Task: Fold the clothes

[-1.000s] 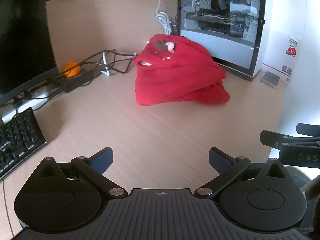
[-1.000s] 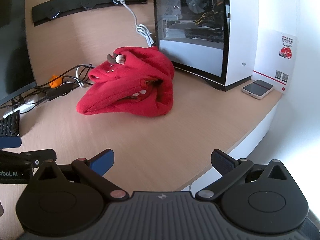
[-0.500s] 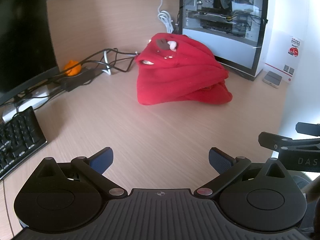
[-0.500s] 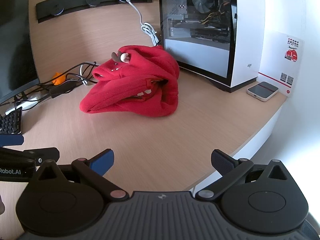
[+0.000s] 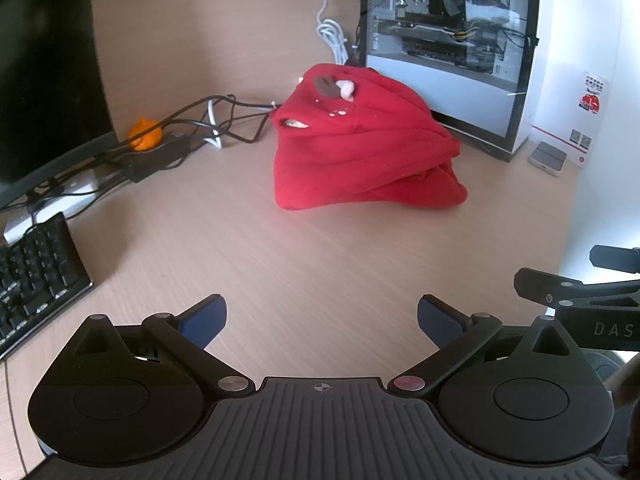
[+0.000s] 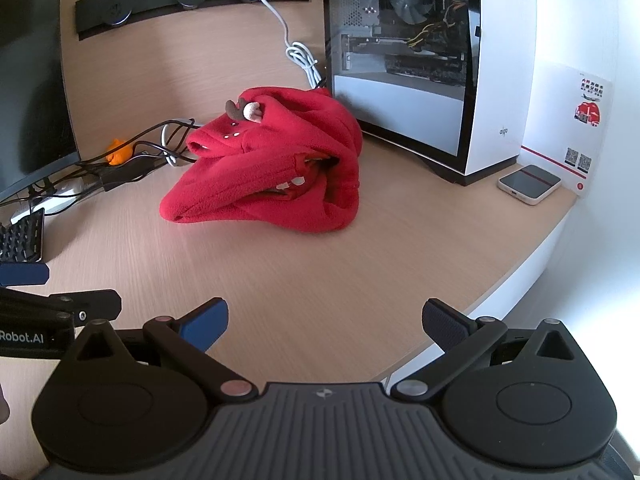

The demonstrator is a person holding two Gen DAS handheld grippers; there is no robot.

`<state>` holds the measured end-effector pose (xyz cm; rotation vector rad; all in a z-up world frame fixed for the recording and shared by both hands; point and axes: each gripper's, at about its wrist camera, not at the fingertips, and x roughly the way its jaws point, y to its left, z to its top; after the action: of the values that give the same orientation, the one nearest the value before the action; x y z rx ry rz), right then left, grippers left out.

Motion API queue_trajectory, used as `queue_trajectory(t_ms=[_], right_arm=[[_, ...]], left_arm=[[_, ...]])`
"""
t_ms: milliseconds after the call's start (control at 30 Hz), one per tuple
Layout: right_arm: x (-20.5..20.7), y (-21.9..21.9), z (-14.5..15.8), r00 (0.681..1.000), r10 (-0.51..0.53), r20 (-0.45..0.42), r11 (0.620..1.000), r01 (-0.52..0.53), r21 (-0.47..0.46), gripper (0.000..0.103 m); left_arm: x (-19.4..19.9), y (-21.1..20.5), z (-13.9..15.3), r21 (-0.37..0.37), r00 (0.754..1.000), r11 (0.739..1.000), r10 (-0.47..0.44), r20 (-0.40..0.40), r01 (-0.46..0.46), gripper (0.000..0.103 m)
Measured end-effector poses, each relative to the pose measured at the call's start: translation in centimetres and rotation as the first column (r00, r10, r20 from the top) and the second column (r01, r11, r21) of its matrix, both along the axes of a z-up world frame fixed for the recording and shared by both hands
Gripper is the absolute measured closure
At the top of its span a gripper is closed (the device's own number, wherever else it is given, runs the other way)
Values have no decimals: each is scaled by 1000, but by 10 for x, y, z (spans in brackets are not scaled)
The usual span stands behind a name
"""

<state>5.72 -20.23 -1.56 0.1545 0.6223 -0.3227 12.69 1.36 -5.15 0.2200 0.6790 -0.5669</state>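
Left wrist view: left gripper [image 5: 318, 320] spread wide, nothing held, over bare wooden desk [image 5: 320, 264]. Red fleece garment [image 5: 362, 142] bunched in a heap well ahead, just beside the computer case [image 5: 448, 40]. Right wrist view: right gripper [image 6: 325, 322] likewise wide open, empty, near desk edge.

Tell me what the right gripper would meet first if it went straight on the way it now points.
Probably the red garment. The right gripper is open and empty, with only bare desk between it and the crumpled pile. It may skim the desk first if angled downward; depth is hard to judge in the fisheye view.
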Motion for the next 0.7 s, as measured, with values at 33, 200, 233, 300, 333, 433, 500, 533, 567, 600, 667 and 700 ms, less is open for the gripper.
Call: queue_trajectory(t_ms=[33, 200, 233, 300, 333, 433, 500, 533, 567, 600, 667, 700], right_arm=[[0, 0, 0, 1000, -1, 1, 1000, 1, 0, 0], [-1, -2, 1, 1000, -6, 6, 1000, 6, -1, 0], [-1, -3, 1, 1000, -6, 6, 1000, 6, -2, 0], [-2, -4, 1, 1000, -6, 7, 1000, 6, -2, 0], [-2, -4, 1, 1000, -7, 8, 1000, 7, -1, 0], [-4, -5, 1, 1000, -12, 12, 1000, 12, 0, 0], [-5, -5, 1, 1000, -15, 12, 1000, 15, 2, 0], [-5, -5, 0, 1000, -17, 10, 1000, 17, 4, 0], [-4, -5, 0, 1000, -19, 9, 1000, 19, 5, 0], [-4, -5, 0, 1000, -20, 9, 1000, 20, 3, 0], [-4, -4, 1, 1000, -23, 13, 1000, 23, -2, 0], [-4, -4, 2, 1000, -23, 17, 1000, 24, -5, 0]], left_arm=[[0, 0, 0, 0, 1000, 1000, 0, 0, 0, 0], [1, -2, 0, -2, 1000, 1000, 1, 1, -1, 0], [1, -2, 1, -3, 1000, 1000, 1, 2, -1, 0], [1, -2, 1, -5, 1000, 1000, 2, 4, -2, 0], [0, -2, 1, -6, 1000, 1000, 3, 5, -3, 0], [0, -3, 2, -7, 1000, 1000, 1, 9, 0, 0], [0, -3, 3, -10, 1000, 1000, -2, 11, 3, 0], [0, -3, 3, -12, 1000, 1000, -4, 12, 4, 0], [0, -2, 3, -16, 1000, 1000, -5, 11, 6, 0], [0, -2, 4, -21, 1000, 1000, -7, 10, 7, 0], [2, -1, 4, -30, 1000, 999, -9, 6, 10, 0], [2, -1, 4, -35, 1000, 999, -11, 5, 11, 0]])
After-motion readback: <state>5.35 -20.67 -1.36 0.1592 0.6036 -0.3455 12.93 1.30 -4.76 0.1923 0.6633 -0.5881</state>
